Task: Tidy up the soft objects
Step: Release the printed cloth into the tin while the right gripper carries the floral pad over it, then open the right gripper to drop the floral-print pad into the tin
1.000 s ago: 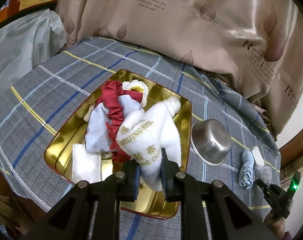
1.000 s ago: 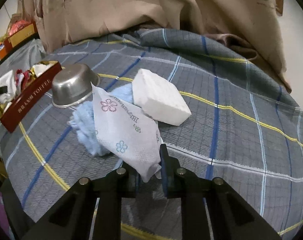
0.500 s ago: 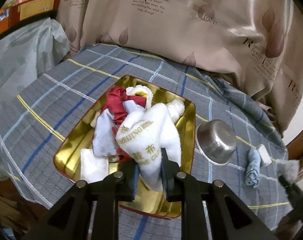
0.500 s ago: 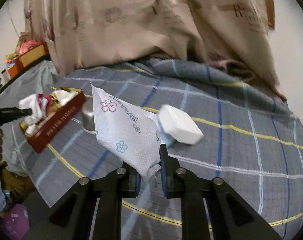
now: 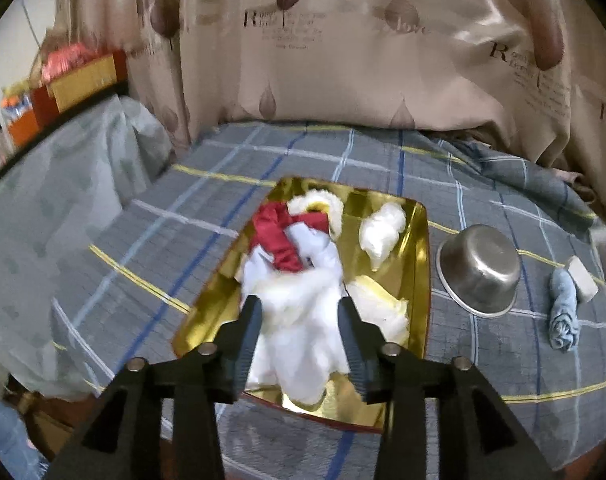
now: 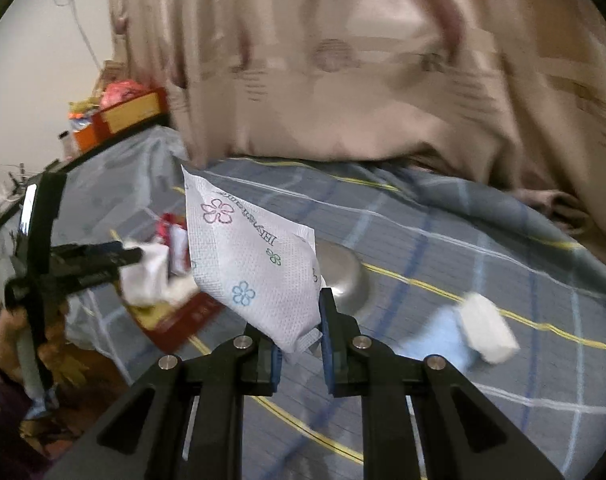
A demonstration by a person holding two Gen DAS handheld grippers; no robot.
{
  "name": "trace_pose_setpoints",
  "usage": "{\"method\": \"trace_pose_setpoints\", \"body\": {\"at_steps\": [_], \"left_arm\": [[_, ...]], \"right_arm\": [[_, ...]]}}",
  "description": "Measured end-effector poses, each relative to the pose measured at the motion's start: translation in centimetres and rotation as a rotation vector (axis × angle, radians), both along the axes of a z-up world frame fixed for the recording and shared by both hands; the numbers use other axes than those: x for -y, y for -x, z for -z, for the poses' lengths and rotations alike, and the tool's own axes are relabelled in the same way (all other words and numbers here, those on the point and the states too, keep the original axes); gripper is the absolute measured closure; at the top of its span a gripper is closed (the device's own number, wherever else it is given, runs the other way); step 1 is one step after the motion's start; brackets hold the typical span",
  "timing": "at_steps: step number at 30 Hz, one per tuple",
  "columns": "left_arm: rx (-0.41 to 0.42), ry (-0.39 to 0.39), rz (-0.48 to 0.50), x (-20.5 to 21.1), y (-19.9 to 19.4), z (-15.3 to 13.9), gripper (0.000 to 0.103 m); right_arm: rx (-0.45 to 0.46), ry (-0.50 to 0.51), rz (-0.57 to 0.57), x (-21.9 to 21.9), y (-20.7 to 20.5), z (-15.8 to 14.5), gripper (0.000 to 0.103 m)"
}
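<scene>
The left gripper (image 5: 299, 320) hung over the gold tray (image 5: 421, 280). Its jaws were opening, and the white towel (image 5: 303, 344) lay between them, inside the tray, its pads no longer pressing on it. Beside the tray stood a steel bowl (image 5: 481, 270); beyond the bowl lay a blue cloth (image 5: 563, 312). The right gripper (image 6: 297, 336) was clamped on a flowered tissue pack (image 6: 247, 260), held in the air near the tray.

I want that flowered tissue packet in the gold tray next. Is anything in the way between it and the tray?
Yes. The left gripper hangs over the gold tray, jaws opening around a white towel. The tissue packet, in the right gripper, is otherwise unblocked.
</scene>
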State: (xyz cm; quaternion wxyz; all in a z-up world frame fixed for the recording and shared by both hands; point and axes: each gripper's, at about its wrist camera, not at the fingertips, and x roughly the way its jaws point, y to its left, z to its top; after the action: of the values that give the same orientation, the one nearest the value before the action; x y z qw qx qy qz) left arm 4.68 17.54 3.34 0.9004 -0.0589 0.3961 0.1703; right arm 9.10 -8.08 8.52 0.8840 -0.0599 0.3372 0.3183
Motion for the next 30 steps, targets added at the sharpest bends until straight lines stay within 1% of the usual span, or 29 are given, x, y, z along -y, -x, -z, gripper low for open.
{"method": "trace_pose_setpoints", "body": {"at_steps": [3, 6, 7, 13, 20, 22, 25, 30], "left_arm": [[0.008, -0.015, -0.006, 0.0, 0.5, -0.8, 0.059], [0.015, -0.013, -0.018, -0.4, 1.2, -1.4, 0.054], [0.017, -0.012, -0.025, -0.6, 1.4, -1.5, 0.051], [0.012, 0.011, -0.057, -2.4, 2.0, -1.2, 0.051], [0.002, 0.044, -0.096, -4.3, 2.2, -0.6, 0.051], [-0.007, 0.046, -0.107, -4.8, 2.1, -0.3, 0.051], [-0.024, 0.054, -0.127, -5.5, 2.1, 0.2, 0.051], [-0.034, 0.063, -0.151, -6.3, 2.1, 0.7, 0.051]], "right_arm": [[-0.001, -0.017, -0.053, -3.1, -0.2, -0.4, 0.088], [-0.017, -0.031, -0.11, -6.7, -0.7, -0.3, 0.088], [-0.017, -0.025, -0.122, -7.7, -1.0, -0.1, 0.088], [-0.052, 0.014, -0.164, -13.5, -3.0, 2.2, 0.088], [-0.077, 0.061, -0.176, -17.8, -4.9, 4.4, 0.088], [-0.085, 0.07, -0.173, -18.6, -5.3, 4.9, 0.088], [-0.068, 0.126, -0.157, -19.9, -5.6, 5.9, 0.088], [-0.07, 0.167, -0.15, -20.6, -5.8, 7.2, 0.088]]}}
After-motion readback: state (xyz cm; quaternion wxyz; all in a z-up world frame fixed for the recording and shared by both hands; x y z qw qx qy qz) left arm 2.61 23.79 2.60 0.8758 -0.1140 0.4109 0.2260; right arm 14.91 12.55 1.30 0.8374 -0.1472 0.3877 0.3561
